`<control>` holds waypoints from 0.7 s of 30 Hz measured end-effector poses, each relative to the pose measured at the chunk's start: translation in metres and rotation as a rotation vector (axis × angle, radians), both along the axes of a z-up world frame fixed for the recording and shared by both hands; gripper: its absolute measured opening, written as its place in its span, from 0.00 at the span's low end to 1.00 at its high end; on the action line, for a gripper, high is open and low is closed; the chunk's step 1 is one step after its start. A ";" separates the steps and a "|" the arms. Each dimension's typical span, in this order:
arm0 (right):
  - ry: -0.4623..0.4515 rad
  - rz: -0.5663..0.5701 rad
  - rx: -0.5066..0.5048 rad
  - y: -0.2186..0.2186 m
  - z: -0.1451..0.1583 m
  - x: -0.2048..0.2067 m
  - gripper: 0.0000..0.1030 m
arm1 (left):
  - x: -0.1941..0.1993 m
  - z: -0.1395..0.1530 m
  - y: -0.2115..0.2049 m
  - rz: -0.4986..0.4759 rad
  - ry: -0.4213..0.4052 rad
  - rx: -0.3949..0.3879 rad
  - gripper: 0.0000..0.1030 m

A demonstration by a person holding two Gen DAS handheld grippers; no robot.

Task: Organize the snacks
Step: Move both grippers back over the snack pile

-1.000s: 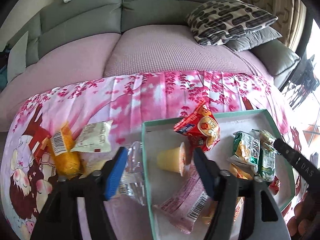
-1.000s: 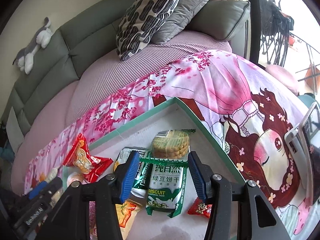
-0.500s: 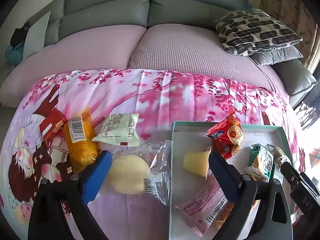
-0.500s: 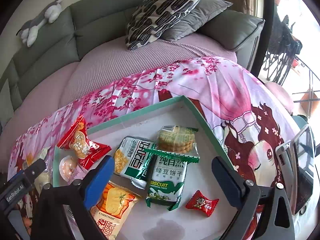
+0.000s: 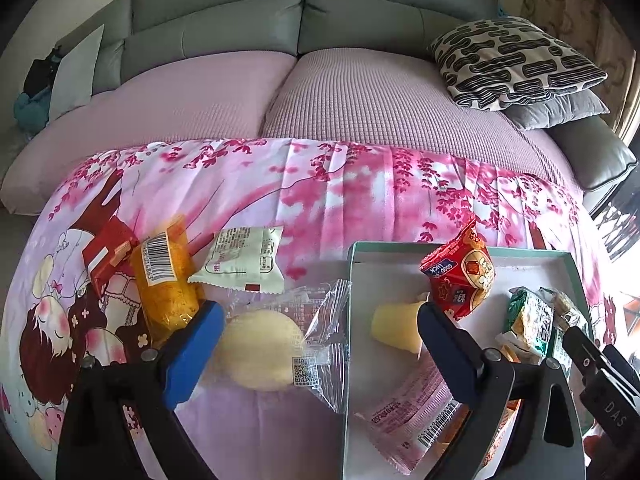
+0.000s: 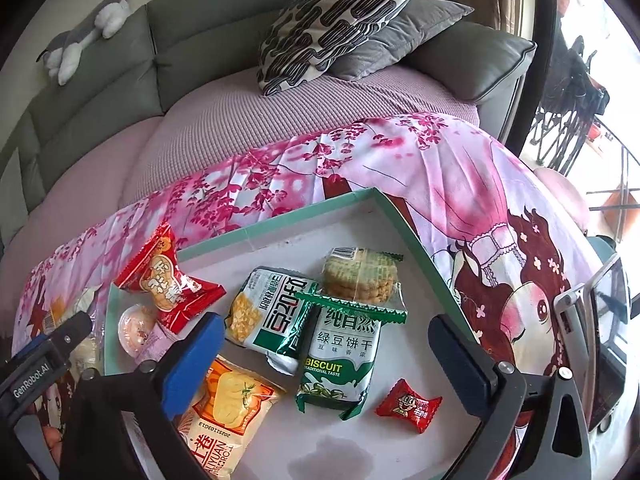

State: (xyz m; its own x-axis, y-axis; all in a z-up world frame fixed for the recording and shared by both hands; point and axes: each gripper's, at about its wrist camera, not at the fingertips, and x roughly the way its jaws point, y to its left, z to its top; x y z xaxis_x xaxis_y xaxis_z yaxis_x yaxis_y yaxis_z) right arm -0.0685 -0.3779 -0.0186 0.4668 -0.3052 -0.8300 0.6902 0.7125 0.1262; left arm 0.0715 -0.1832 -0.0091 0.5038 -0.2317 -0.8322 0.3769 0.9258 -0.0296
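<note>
A green-rimmed tray [image 6: 280, 224] lies on a pink printed cloth. Above it, my right gripper [image 6: 324, 330] has its jaws opening wide. A green biscuit packet [image 6: 340, 360] lies between them, untouched, with a green-and-white packet [image 6: 272, 312], round biscuits [image 6: 360, 280], a red candy [image 6: 408, 404] and an orange packet [image 6: 224, 408] around it. My left gripper [image 5: 318, 320] is open astride the tray's left wall [image 5: 348, 320]. A pale round cake in clear wrap [image 5: 260, 352] lies outside it. A yellow jelly cup [image 5: 394, 326] and a red packet [image 5: 460, 280] lie inside.
Left of the tray on the cloth lie an orange packet [image 5: 168, 280], a white packet [image 5: 244, 260] and a red box [image 5: 106, 256]. Behind is a grey sofa with a patterned pillow [image 5: 516, 64]. A screen on a stand [image 6: 600, 320] stands right of the tray.
Both grippers have spread their jaws wide. The right one's fingers have drawn away from the green biscuit packet. The left view has swung left, which brings the wrapped cake into sight.
</note>
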 end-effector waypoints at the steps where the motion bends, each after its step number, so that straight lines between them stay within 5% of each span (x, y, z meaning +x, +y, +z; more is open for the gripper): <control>1: 0.001 0.004 0.000 0.000 0.000 0.000 1.00 | 0.000 0.000 0.000 -0.001 0.000 -0.002 0.95; 12: -0.039 0.030 -0.053 0.013 0.010 0.005 1.00 | 0.003 0.015 0.016 0.010 -0.063 -0.058 0.95; 21: -0.178 0.028 0.053 0.018 0.015 0.009 1.00 | 0.001 0.028 0.043 -0.010 -0.136 -0.194 0.95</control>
State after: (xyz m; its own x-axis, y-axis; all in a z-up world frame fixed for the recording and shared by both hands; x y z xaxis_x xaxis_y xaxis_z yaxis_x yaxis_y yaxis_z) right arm -0.0600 -0.3602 -0.0037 0.6159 -0.2482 -0.7477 0.6333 0.7206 0.2824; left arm 0.0725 -0.1398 0.0191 0.6053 -0.3864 -0.6959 0.3988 0.9039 -0.1550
